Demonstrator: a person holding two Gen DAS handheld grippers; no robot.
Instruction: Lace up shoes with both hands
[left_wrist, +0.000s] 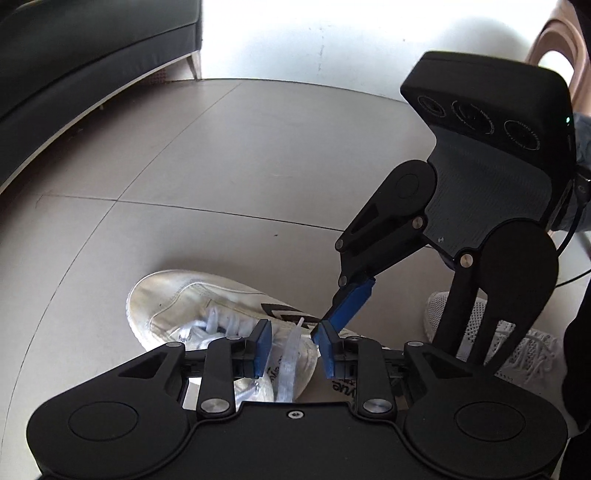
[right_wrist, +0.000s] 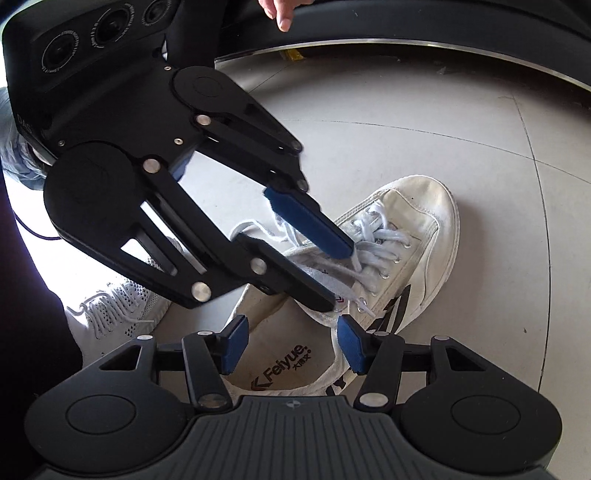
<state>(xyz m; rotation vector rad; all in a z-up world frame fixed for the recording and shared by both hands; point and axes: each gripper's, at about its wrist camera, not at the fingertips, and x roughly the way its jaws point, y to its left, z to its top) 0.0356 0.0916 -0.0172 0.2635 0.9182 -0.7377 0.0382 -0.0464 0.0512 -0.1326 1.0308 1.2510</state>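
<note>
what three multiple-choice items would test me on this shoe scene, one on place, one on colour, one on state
1. Where does the white shoe lie?
A. on a sofa
B. on a table
C. on the tiled floor

2. What colour are the gripper pads?
A. blue
B. red
C. green

3. How is the right gripper?
A. shut on a lace
B. open, pinching nothing
C. shut on the shoe's tongue

Key: 1 C, tile seams run around the shoe; 2 A, both wrist views show blue pads; 3 B, its pads stand apart above the shoe's insole.
</note>
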